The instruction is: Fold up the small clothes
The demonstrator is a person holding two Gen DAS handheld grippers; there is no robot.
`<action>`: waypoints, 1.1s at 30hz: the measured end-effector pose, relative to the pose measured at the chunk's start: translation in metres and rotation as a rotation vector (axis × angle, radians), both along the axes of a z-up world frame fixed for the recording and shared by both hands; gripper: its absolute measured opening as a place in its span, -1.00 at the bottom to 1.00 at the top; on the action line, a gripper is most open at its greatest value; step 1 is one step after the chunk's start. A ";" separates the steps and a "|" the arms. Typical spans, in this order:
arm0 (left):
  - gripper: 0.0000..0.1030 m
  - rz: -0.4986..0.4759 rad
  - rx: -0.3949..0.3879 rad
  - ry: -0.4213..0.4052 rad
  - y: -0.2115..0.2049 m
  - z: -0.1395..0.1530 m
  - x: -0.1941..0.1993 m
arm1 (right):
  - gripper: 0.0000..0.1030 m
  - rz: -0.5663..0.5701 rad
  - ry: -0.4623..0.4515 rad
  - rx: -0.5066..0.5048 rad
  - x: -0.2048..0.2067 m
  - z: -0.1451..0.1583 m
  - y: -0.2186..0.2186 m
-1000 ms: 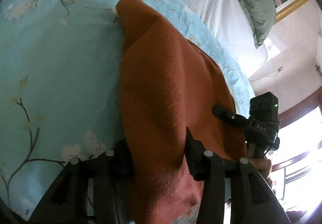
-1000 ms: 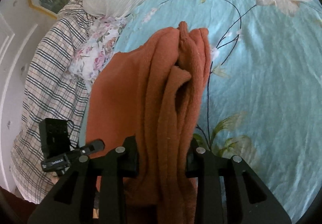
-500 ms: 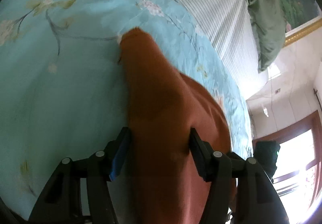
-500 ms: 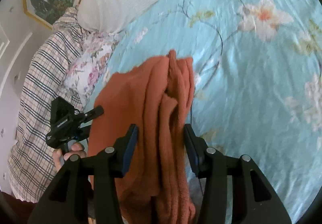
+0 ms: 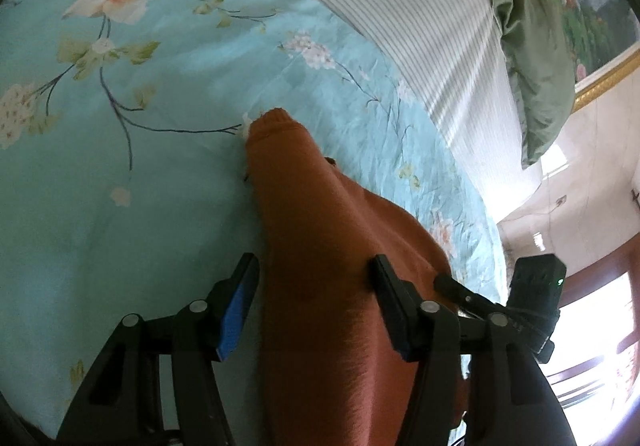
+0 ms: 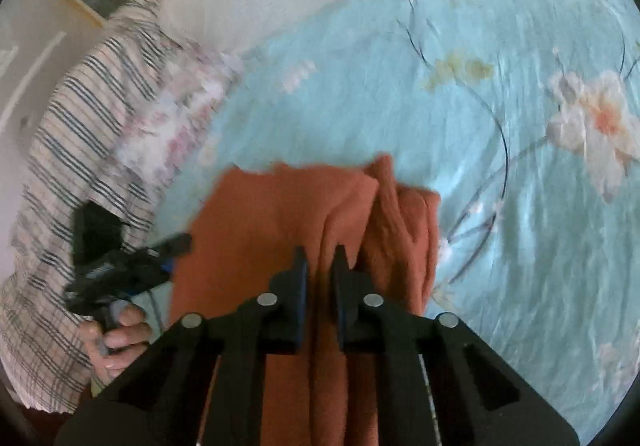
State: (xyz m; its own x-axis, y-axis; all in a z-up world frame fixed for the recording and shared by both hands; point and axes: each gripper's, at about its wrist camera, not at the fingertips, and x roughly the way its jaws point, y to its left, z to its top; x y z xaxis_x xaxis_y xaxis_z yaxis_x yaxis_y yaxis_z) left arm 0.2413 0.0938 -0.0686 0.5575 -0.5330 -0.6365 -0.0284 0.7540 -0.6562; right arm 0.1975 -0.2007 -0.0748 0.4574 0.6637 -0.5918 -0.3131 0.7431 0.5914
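Orange garment [image 6: 280, 213] amid open bedspread [image 6: 520, 246]

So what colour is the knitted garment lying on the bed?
Rust orange knitted garment, plain, clearest in the left wrist view.

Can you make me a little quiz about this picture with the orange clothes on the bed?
1. True or false: the right gripper is pinching a fold of the orange garment.
2. What is printed on the blue bedsheet? A) stars B) flowers on branches C) cars
3. Fill in: in the left wrist view, the left gripper has its jaws ____, with the orange cloth between them.

Key: 1 true; 2 B; 3 open. The right jaws have just been closing on the cloth; the left blue pad stands clear of it.
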 end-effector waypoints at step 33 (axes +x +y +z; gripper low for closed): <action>-0.89 -0.180 0.218 -0.060 -0.062 -0.008 -0.060 | -0.82 -0.150 0.073 -0.093 -0.009 -0.036 0.011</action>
